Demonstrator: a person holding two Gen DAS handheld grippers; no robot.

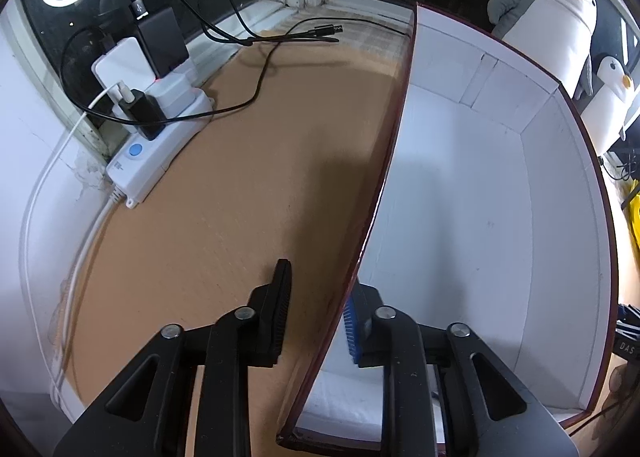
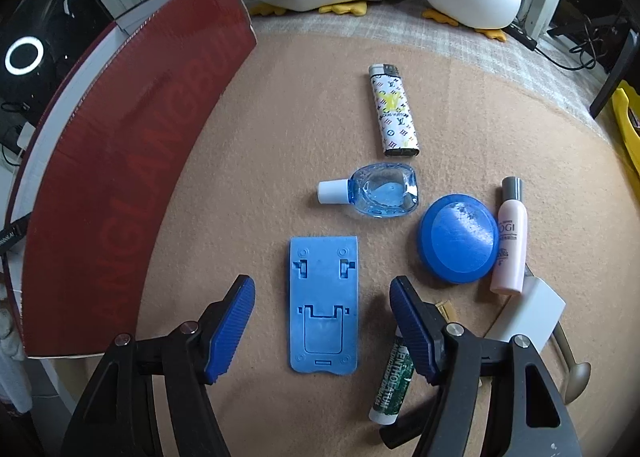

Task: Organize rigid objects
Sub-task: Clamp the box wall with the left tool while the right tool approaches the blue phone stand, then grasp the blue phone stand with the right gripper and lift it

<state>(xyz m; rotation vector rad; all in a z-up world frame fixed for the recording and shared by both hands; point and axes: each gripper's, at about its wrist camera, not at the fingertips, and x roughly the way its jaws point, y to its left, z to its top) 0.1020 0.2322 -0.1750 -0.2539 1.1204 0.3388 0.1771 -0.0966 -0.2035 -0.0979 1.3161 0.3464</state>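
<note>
Blue stand (image 2: 323, 305) between wide-open right gripper (image 2: 322, 329) fingers, ungrasped, flat.

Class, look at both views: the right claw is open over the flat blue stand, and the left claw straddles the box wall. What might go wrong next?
1. The flat blue stand lies flush on the soft blanket, so the right claw may slip off.
2. The lip balm beside one finger could get knocked.
3. The left claw may tip the box.
</note>
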